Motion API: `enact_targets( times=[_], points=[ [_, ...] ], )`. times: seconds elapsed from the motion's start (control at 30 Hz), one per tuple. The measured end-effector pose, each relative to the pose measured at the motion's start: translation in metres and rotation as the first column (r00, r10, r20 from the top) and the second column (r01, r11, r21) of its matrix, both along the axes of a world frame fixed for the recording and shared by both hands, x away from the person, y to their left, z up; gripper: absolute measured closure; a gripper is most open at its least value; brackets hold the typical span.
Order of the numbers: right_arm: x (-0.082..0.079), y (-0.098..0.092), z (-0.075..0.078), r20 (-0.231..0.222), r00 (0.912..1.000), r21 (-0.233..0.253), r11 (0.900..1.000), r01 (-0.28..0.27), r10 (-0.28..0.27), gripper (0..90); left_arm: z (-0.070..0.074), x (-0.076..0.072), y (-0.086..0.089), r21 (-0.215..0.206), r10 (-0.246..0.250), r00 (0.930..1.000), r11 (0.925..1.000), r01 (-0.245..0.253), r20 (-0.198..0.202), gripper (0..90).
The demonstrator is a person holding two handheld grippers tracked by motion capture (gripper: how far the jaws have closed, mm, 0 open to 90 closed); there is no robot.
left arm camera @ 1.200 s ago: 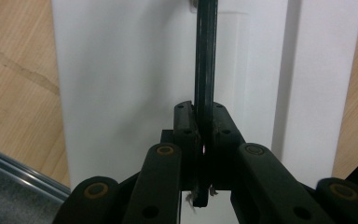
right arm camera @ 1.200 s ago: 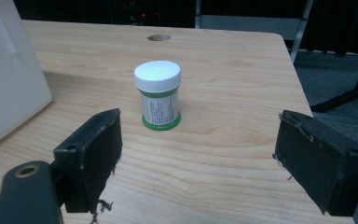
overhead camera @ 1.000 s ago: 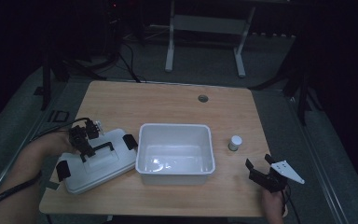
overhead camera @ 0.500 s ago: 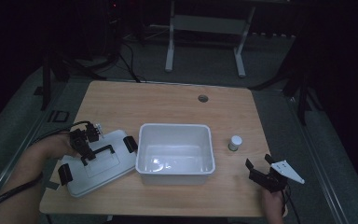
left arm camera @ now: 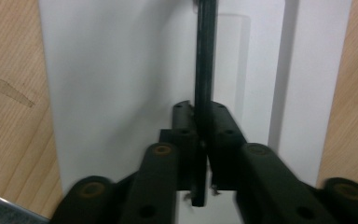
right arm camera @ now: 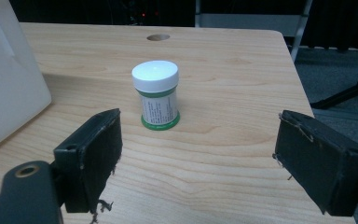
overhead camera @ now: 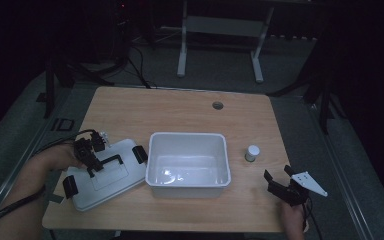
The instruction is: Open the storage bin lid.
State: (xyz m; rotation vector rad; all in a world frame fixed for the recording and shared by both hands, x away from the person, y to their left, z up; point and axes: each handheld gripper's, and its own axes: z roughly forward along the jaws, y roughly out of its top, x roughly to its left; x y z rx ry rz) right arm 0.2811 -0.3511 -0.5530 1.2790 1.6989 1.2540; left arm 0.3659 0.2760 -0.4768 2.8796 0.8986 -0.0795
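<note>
One wooden surface [overhead camera: 180, 107] carries all the things, and it has a small round hole [overhead camera: 217, 105] near its far edge. At the middle of it stands a white plastic bin [overhead camera: 188, 158], open at the top. Just beside the bin, at the left, lies a flat white lid [overhead camera: 107, 175] with black clips at its ends and a black handle [left arm camera: 205, 60] across its top. The left gripper [overhead camera: 91, 156] is closed tight on this handle, the jaws pressing it from both sides. The right gripper [overhead camera: 280, 187] is near the front right corner, its jaws spread wide with nothing between them. A small jar [right arm camera: 156, 94] with a white cap and green label stands upright, apart from the bin, beyond these jaws.
</note>
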Motion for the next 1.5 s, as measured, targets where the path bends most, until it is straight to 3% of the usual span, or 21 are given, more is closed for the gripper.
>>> enact_targets(
  times=[0.2, 0.37, 0.47, 0.8, 0.87, 0.93, 0.97, 1.03, 1.07, 1.13, 1.17, 1.2, 1.3, 1.33, 1.37, 1.4, 1.47, 1.5],
  points=[
    [0.002, -0.001, 0.001, -0.026, 0.9993, 0.006, 1.0, -0.025, 0.025, 14.5, 0.001, 0.001, 0.003, -0.019, 0.043, 0.999, 0.9989, -0.043, -0.015, 49.9],
    [-0.001, -0.005, 0.0, -0.07, 0.9945, 0.035, 0.997, -0.076, 0.078, 14.5, 0.003, 0.0, 0.004, 0.016, 0.053, 0.9984, 0.9984, -0.054, 0.019, 36.5],
    [-0.002, -0.007, 0.001, -0.101, 0.99, 0.026, 0.995, -0.097, 0.099, 14.5, 0.005, 0.001, 0.004, 0.015, 0.077, 0.997, 0.9969, -0.077, 0.0, 27.8],
    [0.003, -0.012, 0.011, -0.223, 0.9609, -0.014, 0.985, -0.171, 0.164, 14.5, 0.004, 0.0, 0.008, 0.014, 0.095, 0.9953, 0.9954, -0.095, -0.018, 22.7],
    [0.005, -0.01, 0.014, -0.287, 0.9417, -0.067, 0.977, -0.203, 0.176, 14.0, 0.005, -0.001, 0.009, 0.007, 0.097, 0.9952, 0.9953, -0.096, -0.016, 22.7],
    [0.008, -0.008, 0.018, -0.356, 0.9139, -0.092, 0.966, -0.241, 0.194, 14.0, 0.005, -0.002, 0.009, 0.019, 0.102, 0.9948, 0.9946, -0.102, -0.001, 22.7],
    [0.009, -0.007, 0.019, -0.377, 0.9047, -0.1, 0.962, -0.253, 0.198, 14.0, 0.006, -0.002, 0.01, 0.019, 0.103, 0.9947, 0.9945, -0.103, -0.005, 22.6],
    [0.011, -0.005, 0.023, -0.433, 0.8786, -0.125, 0.952, -0.279, 0.201, 14.0, 0.007, -0.002, 0.01, 0.017, 0.102, 0.9947, 0.9946, -0.102, -0.006, 22.7],
    [0.012, -0.003, 0.026, -0.47, 0.8596, -0.131, 0.947, -0.293, 0.201, 14.0, 0.007, -0.003, 0.01, 0.012, 0.107, 0.9942, 0.9942, -0.107, -0.01, 22.6],
    [0.014, -0.001, 0.029, -0.508, 0.8392, -0.146, 0.941, -0.305, 0.193, 14.0, 0.007, -0.003, 0.01, 0.017, 0.103, 0.9946, 0.9945, -0.103, -0.011, 22.7],
    [0.015, 0.0, 0.03, -0.536, 0.8222, -0.152, 0.936, -0.317, 0.191, 14.0, 0.007, -0.003, 0.01, 0.014, 0.104, 0.9945, 0.9945, -0.103, -0.017, 22.7],
    [0.016, 0.0, 0.031, -0.552, 0.8129, -0.161, 0.933, -0.321, 0.184, 14.0, 0.007, -0.003, 0.01, 0.016, 0.1, 0.9948, 0.9948, -0.1, -0.019, 22.7],
    [0.019, 0.002, 0.034, -0.613, 0.7745, -0.203, 0.917, -0.344, 0.155, 14.1, 0.006, -0.004, 0.01, 0.022, 0.102, 0.9946, 0.9946, -0.101, -0.022, 22.7],
    [0.019, 0.002, 0.034, -0.613, 0.7745, -0.203, 0.917, -0.344, 0.155, 14.1, 0.006, -0.004, 0.01, 0.022, 0.102, 0.9946, 0.9946, -0.101, -0.022, 22.7],
    [0.02, 0.003, 0.035, -0.636, 0.7594, -0.216, 0.913, -0.347, 0.138, 14.1, 0.005, -0.004, 0.01, 0.025, 0.098, 0.9948, 0.995, -0.097, -0.03, 22.7],
    [0.021, 0.006, 0.036, -0.669, 0.7351, -0.25, 0.897, -0.364, 0.112, 14.3, 0.005, -0.004, 0.01, 0.028, 0.094, 0.9951, 0.9953, -0.093, -0.03, 22.7],
    [0.023, 0.009, 0.037, -0.702, 0.7065, -0.267, 0.887, -0.376, 0.088, 14.7, 0.005, -0.004, 0.01, 0.026, 0.098, 0.9947, 0.9949, -0.097, -0.031, 22.7],
    [0.023, 0.011, 0.038, -0.713, 0.6966, -0.28, 0.879, -0.386, 0.079, 15.7, 0.006, -0.004, 0.01, 0.027, 0.096, 0.9949, 0.995, -0.096, -0.031, 22.7]
  ],
)
